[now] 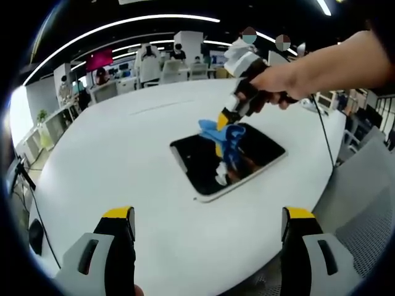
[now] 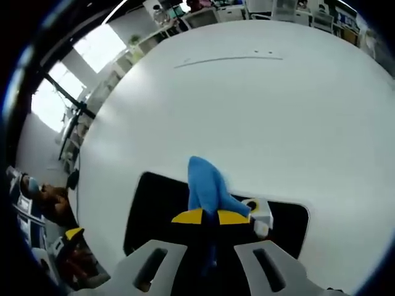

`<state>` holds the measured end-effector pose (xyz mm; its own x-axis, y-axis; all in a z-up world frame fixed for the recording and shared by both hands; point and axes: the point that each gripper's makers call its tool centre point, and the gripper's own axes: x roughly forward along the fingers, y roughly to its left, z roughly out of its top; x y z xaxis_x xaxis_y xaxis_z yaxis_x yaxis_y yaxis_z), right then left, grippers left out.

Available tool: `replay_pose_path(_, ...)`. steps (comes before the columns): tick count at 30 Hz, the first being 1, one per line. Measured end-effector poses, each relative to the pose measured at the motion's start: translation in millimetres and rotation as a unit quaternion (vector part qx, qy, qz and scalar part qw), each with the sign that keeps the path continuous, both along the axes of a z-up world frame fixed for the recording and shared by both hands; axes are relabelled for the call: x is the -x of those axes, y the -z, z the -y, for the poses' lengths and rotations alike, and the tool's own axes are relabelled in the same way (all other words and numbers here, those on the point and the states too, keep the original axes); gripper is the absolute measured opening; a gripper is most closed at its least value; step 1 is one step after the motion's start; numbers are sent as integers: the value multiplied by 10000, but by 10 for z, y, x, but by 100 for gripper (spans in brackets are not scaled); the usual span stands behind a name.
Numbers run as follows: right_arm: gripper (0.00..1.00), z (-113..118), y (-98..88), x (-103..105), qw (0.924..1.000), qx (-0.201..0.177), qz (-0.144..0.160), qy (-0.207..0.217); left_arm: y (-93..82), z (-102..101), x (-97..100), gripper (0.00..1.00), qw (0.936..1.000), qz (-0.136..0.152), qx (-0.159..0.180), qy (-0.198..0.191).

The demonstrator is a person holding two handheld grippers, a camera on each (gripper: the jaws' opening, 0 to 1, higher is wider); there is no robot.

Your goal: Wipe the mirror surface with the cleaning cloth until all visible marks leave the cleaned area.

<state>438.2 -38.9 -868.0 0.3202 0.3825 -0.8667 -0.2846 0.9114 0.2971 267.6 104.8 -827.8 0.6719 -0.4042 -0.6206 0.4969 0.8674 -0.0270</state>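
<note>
A dark rectangular mirror (image 1: pixel 197 163) in a white frame lies flat on the round white table (image 1: pixel 111 160). A person's hand (image 1: pixel 290 77) holds my right gripper (image 1: pixel 223 119) down over the mirror's far part, shut on a blue cleaning cloth (image 1: pixel 225 137) that touches the glass. In the right gripper view the yellow-tipped right gripper (image 2: pixel 210 217) pinches the cloth (image 2: pixel 207 182) above the mirror (image 2: pixel 151 209), and a reflection shows beside it. My left gripper (image 1: pixel 208 216) hovers open over the near table, short of the mirror.
A black cable (image 1: pixel 324 129) runs across the table's right side. A grey mesh chair (image 1: pixel 364 209) stands at the near right edge. Desks, chairs and people (image 1: pixel 148 61) fill the office behind the table. A seam line (image 2: pixel 228 60) crosses the far tabletop.
</note>
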Motion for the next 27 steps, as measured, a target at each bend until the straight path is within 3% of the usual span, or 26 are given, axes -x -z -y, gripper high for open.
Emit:
replay_pose_path(11, 1, 243, -2, -13, 9999, 145, 11, 82, 2, 21, 4, 99, 10000, 3, -7, 59)
replay_pose_path(27, 1, 300, 1, -29, 9996, 258, 73, 52, -11, 14, 1, 99, 10000, 25, -21, 53)
